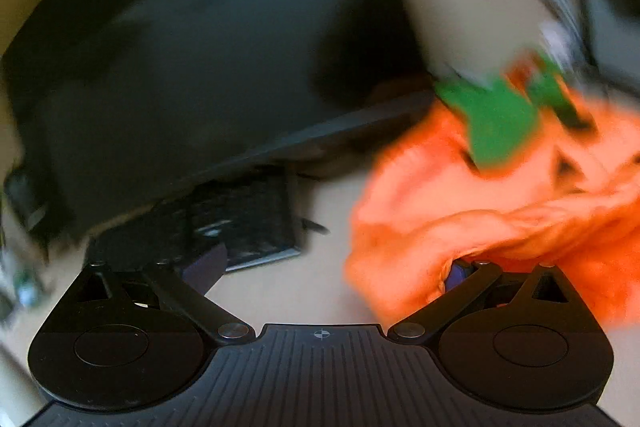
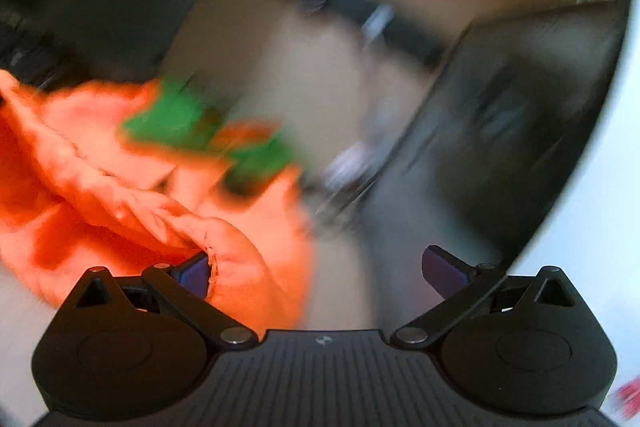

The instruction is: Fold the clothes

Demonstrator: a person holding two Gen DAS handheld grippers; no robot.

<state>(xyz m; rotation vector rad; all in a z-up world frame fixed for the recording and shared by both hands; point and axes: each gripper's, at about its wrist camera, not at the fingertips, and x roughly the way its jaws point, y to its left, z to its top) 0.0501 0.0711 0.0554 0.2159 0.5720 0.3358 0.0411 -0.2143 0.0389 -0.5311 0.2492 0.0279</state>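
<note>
Nearest in the left wrist view, the left gripper (image 1: 328, 269) has its jaws spread wide. Its left finger pad (image 1: 204, 267) stands bare over the pale tabletop (image 1: 280, 291), while its right pad is almost buried in the orange garment (image 1: 480, 227); the fingers do not pinch the cloth between them. The garment lies bunched on the table, to the right of this gripper and pressed up against its right finger.

In the right wrist view, the right gripper (image 2: 320, 271) is likewise spread wide. Its left finger pad (image 2: 196, 273) touches a hemmed fold of the orange garment (image 2: 140, 195), and its right pad (image 2: 444, 269) is free over the table. Here the garment sits to the left of the gripper.

Just beyond the orange folds, on the garment's far side, lie green patches (image 1: 500, 123) (image 2: 172, 119), blurred; whether they are trim or a separate cloth I cannot tell.

Left of the garment in the left view, a black keyboard (image 1: 240, 223) rests on the table, with a large dark monitor (image 1: 180, 67) behind it. Right of the garment in the right view stands another dark screen (image 2: 520, 115), smeared by motion.
</note>
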